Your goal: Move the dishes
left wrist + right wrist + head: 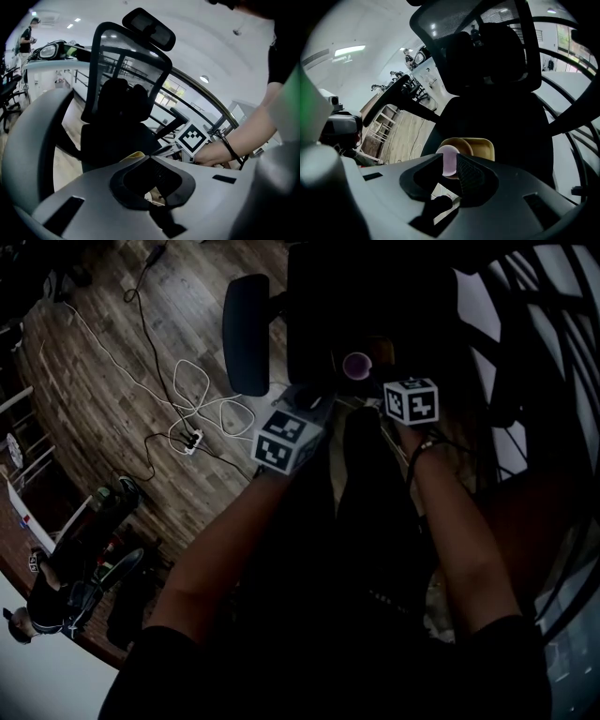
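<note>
Nearest, both tongs have their jaws apart above the seat of a black office chair (pixel 497 122): the left gripper (pixel 157 177) grips nothing, and the right gripper (pixel 450 165) frames a small pink bowl (pixel 449 158) in its gap, though contact is unclear. Just behind the bowl on the seat, a round tan plate (pixel 462 143) overlaps a squarish tan tray (pixel 484 148), both showing bare surfaces. The chair's mesh back rises beyond.

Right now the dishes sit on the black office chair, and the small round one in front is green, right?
No. The small round dish in front is pale pink, not green; the right gripper view shows it. It and the yellow dishes do sit on the black office chair.
</note>
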A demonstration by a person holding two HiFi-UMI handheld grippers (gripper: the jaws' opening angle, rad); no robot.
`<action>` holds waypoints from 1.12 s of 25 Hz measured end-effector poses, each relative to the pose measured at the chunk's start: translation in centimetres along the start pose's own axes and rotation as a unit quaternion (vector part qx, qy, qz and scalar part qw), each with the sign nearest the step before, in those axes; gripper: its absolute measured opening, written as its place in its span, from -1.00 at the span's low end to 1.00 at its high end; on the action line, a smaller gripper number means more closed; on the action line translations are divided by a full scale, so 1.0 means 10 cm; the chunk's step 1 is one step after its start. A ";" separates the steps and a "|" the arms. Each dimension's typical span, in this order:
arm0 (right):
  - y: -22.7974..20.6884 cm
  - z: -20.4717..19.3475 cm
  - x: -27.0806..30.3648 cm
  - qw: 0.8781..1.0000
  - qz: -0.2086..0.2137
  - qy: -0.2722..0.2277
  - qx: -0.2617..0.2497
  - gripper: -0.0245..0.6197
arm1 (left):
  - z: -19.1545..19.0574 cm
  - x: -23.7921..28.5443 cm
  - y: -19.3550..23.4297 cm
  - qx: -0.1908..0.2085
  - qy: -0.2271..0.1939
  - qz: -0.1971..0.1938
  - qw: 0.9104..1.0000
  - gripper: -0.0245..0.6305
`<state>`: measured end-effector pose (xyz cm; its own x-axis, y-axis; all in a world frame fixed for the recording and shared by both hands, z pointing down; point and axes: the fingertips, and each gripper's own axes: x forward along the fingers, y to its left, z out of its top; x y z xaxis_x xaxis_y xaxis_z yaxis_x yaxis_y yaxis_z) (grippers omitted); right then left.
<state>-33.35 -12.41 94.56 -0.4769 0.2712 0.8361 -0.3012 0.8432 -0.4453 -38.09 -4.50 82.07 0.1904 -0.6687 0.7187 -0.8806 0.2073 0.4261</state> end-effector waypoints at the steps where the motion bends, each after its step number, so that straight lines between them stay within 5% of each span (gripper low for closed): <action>1: -0.02 -0.02 0.03 1.000 0.000 0.001 0.001 -0.63 | -0.01 0.02 -0.01 0.003 0.003 -0.002 1.000 -0.96; 8: -0.09 -0.11 0.24 1.000 -0.005 0.017 0.003 -0.63 | 0.05 -0.01 -0.09 0.027 0.013 -0.011 1.000 -0.96; 19: -0.17 -0.18 0.44 0.999 -0.013 0.029 0.013 -0.63 | -0.11 0.09 0.01 -0.003 0.020 -0.004 1.000 -0.96; 28: -0.18 -0.27 0.48 0.999 -0.018 0.032 0.016 -0.84 | -0.21 0.07 0.01 -0.002 0.023 -0.002 1.000 -0.96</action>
<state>-32.93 -11.34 100.25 -0.4120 0.2718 0.8697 -0.3434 0.8378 -0.4245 -37.12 -3.40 83.80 0.2138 -0.6354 0.7420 -0.8781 0.2077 0.4309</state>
